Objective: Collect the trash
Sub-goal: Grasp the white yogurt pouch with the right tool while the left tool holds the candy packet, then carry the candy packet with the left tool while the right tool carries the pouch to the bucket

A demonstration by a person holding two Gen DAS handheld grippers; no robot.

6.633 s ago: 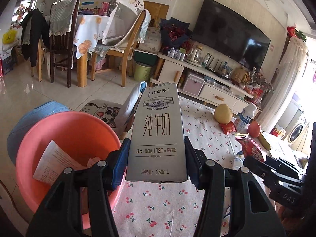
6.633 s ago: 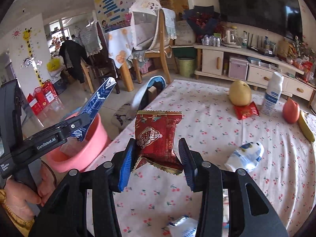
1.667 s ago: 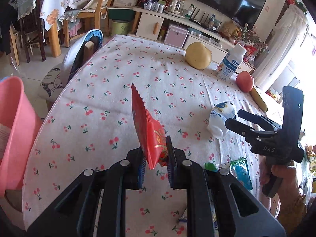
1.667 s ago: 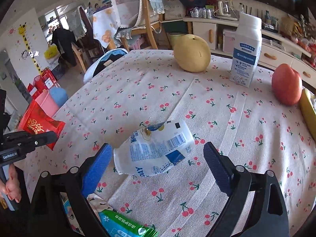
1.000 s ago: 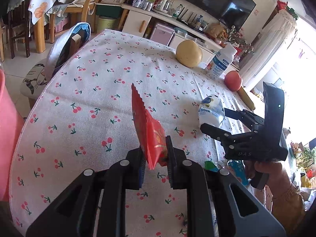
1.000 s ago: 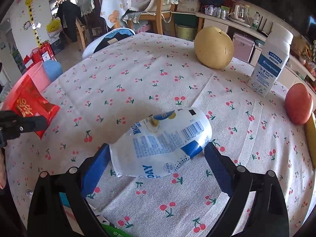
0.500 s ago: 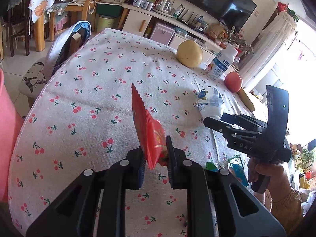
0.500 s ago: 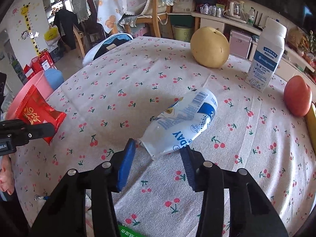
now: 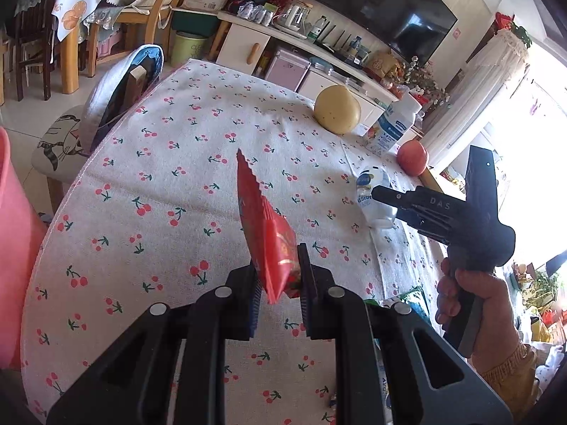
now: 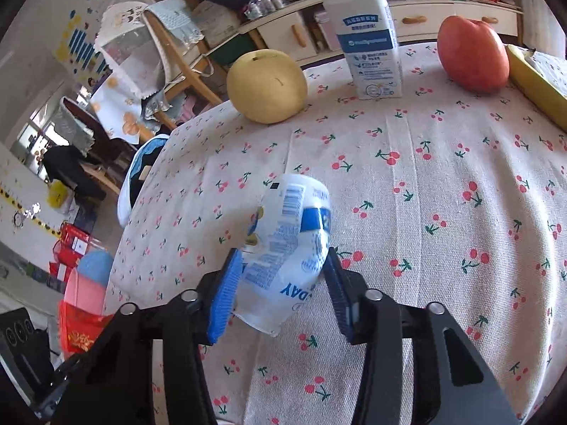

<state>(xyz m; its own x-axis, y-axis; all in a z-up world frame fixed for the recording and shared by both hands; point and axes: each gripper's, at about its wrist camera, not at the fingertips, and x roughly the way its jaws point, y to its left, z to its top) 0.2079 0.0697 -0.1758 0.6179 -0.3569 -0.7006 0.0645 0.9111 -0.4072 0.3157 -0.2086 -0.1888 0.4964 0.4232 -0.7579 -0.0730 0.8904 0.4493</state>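
Left tool (image 9: 280,285) is clamped narrow on a red snack wrapper (image 9: 264,226), which stands up on edge out of the pads above the table (image 9: 149,191), near its left edge. Wrapper also shows in the right wrist view at lower left (image 10: 79,329), off the table's left edge. Pink bin (image 9: 14,248) sits just past that left edge, below table level; in the right wrist view it is small at lower left (image 10: 83,290), right behind the wrapper.

Right tool (image 10: 283,290) has its jaws closing with a crumpled white-and-blue bottle (image 10: 287,248) between the blue pads; both pads (image 10: 226,290) press its lower sides and the plastic looks squashed. Bottle points up and away from the tool, over the middle of the table. Cannot tell if it is lifted clear of the cloth. In the left wrist view the same bottle (image 9: 375,194) is at the tip of the right tool (image 9: 381,193), toward the table's right side, with a hand (image 9: 467,297) on the handle.

Near the far edge: yellow pear (image 10: 266,85), upright milk bottle (image 10: 365,32) beside it, red apple (image 10: 473,58) toward the far right corner, banana (image 10: 535,85) at the right edge. Cherry-print tablecloth (image 10: 443,177) covers the table.
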